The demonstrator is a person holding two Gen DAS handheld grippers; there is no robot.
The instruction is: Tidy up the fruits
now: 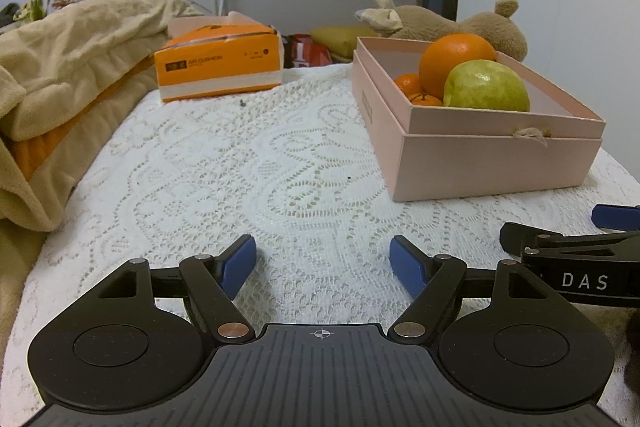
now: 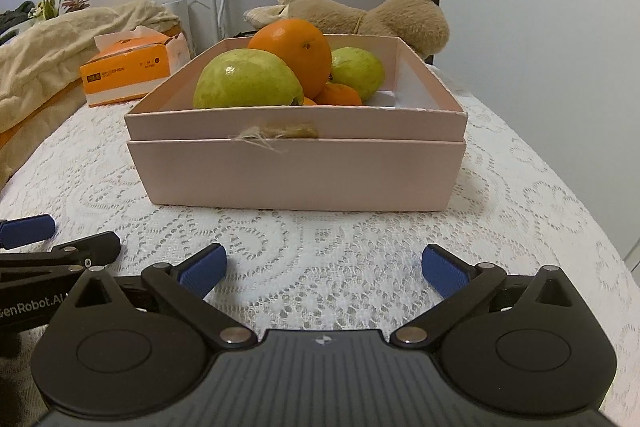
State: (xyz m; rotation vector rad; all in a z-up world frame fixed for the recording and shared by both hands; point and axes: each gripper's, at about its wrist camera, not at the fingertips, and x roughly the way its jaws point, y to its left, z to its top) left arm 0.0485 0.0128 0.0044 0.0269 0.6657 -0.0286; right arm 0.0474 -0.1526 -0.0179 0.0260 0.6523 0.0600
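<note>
A pink box (image 2: 296,175) (image 1: 492,163) stands on the white lace cloth (image 1: 248,163). In it lie a big orange (image 2: 294,53) (image 1: 456,59), a green guava (image 2: 246,81) (image 1: 486,87) in front, a second guava (image 2: 358,69) behind, and small tangerines (image 2: 340,95) (image 1: 410,87). My left gripper (image 1: 323,265) is open and empty, low over the cloth, left of the box. My right gripper (image 2: 323,269) is open and empty, in front of the box. Each gripper shows at the edge of the other's view.
An orange tissue box (image 1: 218,67) (image 2: 128,73) stands at the back left. A beige blanket (image 1: 64,67) lies along the left side. A brown plush toy (image 2: 376,13) (image 1: 464,23) lies behind the pink box. A grey wall stands behind.
</note>
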